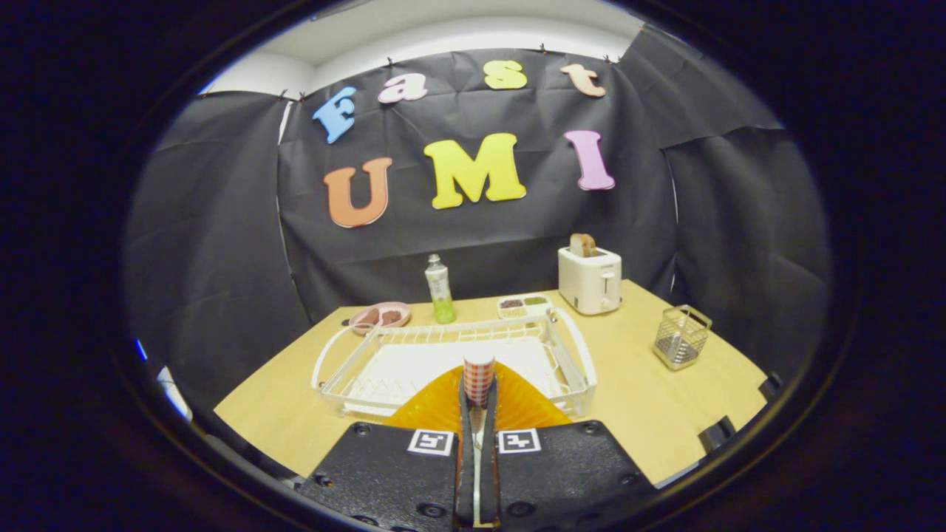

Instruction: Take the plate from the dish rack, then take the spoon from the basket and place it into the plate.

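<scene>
On the desk (650,399), left to right: a pink dish (380,316) at 11 o'clock, a bottle (440,290), the white rack (584,362) dead ahead, a toaster (589,279) at 1 o'clock, and the wire basket (681,337) at 2 o'clock with bare wood around it toward the right edge. The fingers (479,384) are clenched on the orange plate (517,406), held upright at the rack's near rim. Black cloth walls the booth.

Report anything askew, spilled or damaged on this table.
Nothing stands out. The gripper is shut on the orange plate in front of the white dish rack; the wire basket, toaster and bottle stand upright.
</scene>
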A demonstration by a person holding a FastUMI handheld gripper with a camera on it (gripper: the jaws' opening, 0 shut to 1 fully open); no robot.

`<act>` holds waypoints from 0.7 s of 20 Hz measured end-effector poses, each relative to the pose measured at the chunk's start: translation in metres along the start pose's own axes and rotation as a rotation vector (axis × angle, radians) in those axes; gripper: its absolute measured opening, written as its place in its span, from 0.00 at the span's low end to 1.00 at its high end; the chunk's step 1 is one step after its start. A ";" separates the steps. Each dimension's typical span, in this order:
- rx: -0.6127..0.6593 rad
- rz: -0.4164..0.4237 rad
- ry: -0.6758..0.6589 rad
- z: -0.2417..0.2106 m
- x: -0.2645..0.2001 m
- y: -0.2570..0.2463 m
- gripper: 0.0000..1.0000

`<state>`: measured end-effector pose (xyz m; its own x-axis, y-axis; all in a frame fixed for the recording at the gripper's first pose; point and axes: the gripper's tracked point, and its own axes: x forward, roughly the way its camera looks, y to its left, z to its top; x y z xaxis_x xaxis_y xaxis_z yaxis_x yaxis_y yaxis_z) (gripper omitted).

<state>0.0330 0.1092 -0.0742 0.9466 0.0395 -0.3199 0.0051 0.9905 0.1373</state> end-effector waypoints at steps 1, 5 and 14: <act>0.013 0.004 0.007 -0.009 -0.001 0.008 0.08; 0.031 -0.029 0.008 -0.028 0.000 0.020 0.08; 0.096 -0.038 0.047 -0.062 0.015 0.031 0.09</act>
<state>0.0272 0.1483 -0.1332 0.9290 0.0105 -0.3699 0.0736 0.9744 0.2125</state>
